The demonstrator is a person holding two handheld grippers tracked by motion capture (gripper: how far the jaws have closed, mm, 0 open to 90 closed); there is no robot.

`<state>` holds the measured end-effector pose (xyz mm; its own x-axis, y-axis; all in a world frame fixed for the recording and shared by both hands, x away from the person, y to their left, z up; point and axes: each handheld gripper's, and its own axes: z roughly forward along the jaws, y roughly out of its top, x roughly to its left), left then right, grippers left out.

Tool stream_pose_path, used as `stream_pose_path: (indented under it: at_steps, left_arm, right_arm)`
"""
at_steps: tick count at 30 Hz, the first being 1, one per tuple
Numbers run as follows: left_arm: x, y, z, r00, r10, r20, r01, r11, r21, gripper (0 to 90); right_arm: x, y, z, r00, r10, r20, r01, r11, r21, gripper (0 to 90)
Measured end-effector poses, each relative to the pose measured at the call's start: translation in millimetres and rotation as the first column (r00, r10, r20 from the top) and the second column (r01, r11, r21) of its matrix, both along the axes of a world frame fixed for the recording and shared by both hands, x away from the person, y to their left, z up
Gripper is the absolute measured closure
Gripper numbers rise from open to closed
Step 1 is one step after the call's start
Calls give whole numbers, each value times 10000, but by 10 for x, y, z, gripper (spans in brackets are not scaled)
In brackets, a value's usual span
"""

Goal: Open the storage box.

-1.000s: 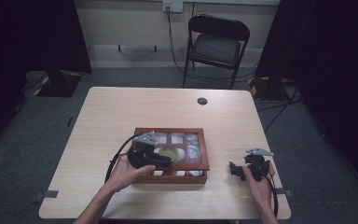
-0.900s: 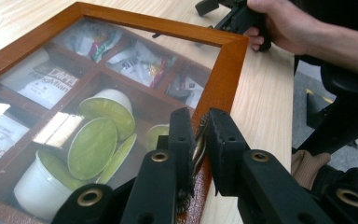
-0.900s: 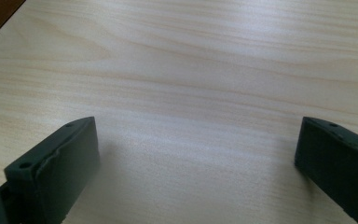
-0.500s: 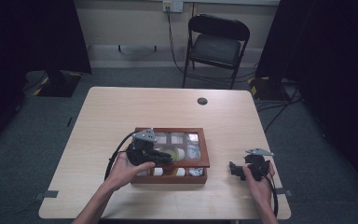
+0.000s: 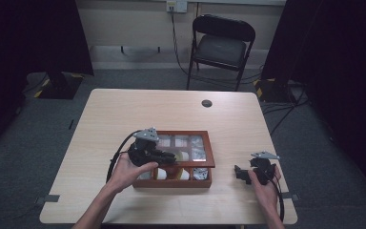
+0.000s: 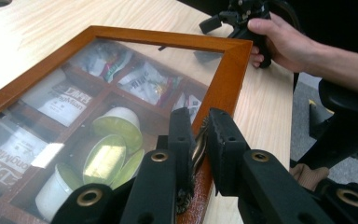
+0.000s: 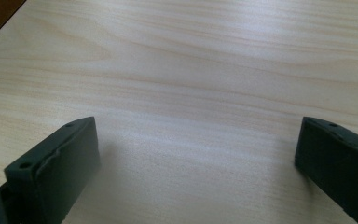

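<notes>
Wooden box (image 5: 174,160) with a glass lid (image 6: 121,88) sits on the worktop (image 5: 124,114), lid partly raised. Left gripper (image 6: 198,140) pinches the lid's brass latch (image 6: 198,144); right gripper (image 5: 243,174) rests wide open, empty. Opening looks begun, contents untouched.

The raised glass lid (image 5: 183,149) blocks access from above to the wooden box (image 5: 171,181) at the table's (image 5: 124,114) front edge. Far half: one small black disc (image 5: 207,103).
</notes>
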<state>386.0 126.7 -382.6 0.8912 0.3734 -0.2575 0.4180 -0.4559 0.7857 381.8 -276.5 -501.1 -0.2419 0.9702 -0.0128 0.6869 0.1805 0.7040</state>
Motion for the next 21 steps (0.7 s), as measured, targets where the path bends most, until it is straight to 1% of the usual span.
stream_pose_path:
  at_steps: [2,5,6,13,15,17,19,21]
  left_arm:
    - [4,-7,7,10000,-37,-4,37,9999,103,802]
    - [8,-5,9,10000,-37,-32,37,10000,76,803]
    - [10,3,22,10000,80,-40,-80,10000,-27,802]
    - [27,-5,72,10000,50,32,-50,10000,78,802]
    - [30,-4,82,10000,78,39,-78,10000,50,802]
    - [45,6,89,10000,84,-19,-84,10000,-36,802]
    - [71,23,94,9999,66,-131,-69,9997,-246,803]
    - [79,27,98,9998,47,-180,-53,9995,-302,803]
  right_arm:
    - [0,-1,0,10000,6,1,-6,10000,-7,0]
    - [0,-1,0,10000,6,1,-6,10000,-7,0]
    - [0,-1,0,10000,7,0,-7,10000,-6,0]
    - [0,0,0,10000,5,0,-5,10000,-5,0]
    - [0,0,0,10000,-1,-2,1,10000,2,0]
    - [0,0,0,10000,2,0,-2,10000,0,0]
    - [0,0,0,10000,4,0,-4,10000,-2,0]
    - [0,0,0,10000,0,-1,0,10000,1,0]
